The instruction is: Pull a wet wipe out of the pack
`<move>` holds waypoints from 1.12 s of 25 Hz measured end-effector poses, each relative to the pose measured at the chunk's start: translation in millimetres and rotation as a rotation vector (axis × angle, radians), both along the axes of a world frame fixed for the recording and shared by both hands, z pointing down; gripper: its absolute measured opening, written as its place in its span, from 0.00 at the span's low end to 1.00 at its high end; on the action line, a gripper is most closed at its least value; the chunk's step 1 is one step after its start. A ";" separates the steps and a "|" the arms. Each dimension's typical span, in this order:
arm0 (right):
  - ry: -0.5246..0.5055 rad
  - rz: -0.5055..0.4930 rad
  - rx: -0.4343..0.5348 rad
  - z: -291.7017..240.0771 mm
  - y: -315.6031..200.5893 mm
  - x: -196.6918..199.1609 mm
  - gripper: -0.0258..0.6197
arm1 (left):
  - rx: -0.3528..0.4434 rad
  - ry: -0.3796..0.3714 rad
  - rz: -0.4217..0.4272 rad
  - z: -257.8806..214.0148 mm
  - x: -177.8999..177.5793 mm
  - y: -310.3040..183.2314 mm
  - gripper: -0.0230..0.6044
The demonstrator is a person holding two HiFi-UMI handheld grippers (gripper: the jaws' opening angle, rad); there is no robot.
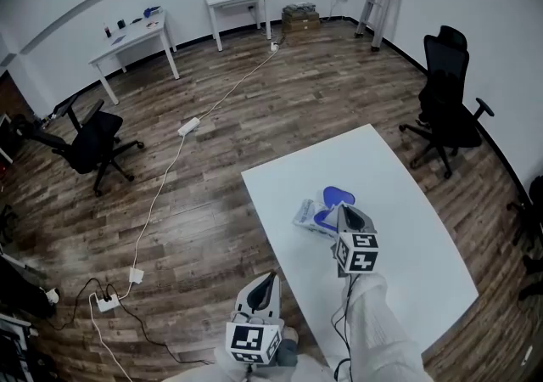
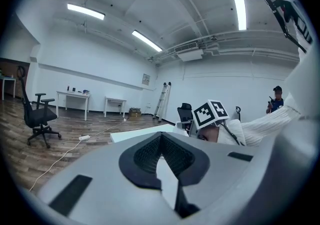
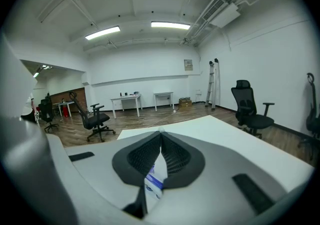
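Head view: the wipe pack (image 1: 312,216) lies on the bench (image 1: 407,227). The right gripper (image 1: 343,210) hangs just above the pack, and the left gripper (image 1: 269,278) is well short of it.

Left gripper view: the jaws are together, holding nothing.

Right gripper view: the jaws are closed tip to tip over the pack (image 3: 154,181); I cannot tell whether a wipe is pinched.

Nothing pins the pack, so it may lift along with the wipe, or a thin pinch may slip.

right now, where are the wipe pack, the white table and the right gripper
wipe pack (image 1: 309,215), head view, on the white wrapper at its left end
white table (image 1: 407,244), head view, on a bare stretch of the top
right gripper (image 1: 343,212), head view, at the tips of its jaws
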State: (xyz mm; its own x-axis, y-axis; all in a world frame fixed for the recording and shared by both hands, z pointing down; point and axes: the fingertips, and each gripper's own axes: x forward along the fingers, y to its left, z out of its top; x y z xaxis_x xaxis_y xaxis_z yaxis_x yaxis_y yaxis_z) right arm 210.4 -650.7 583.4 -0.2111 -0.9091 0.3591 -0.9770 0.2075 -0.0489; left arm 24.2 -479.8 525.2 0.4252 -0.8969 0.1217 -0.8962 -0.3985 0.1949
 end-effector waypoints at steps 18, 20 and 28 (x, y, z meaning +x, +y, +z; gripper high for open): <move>-0.041 -0.018 0.145 -79.7 41.8 0.7 0.06 | 0.051 0.028 0.043 -20.2 23.3 10.3 0.03; -0.044 -0.017 0.153 -84.3 51.6 0.2 0.06 | 0.058 0.030 0.051 -23.7 26.3 11.3 0.03; -0.075 0.025 0.144 -74.8 97.6 -0.4 0.06 | 0.099 0.033 0.081 -36.6 34.4 10.8 0.03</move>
State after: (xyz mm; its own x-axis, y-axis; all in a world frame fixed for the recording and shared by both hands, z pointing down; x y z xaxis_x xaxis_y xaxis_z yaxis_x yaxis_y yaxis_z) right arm 209.9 -553.1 508.6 -0.2096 -0.9554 0.2082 -0.9766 0.1938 -0.0937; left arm 58.6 -469.0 488.6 0.4986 -0.8666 0.0188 -0.8544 -0.4877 0.1796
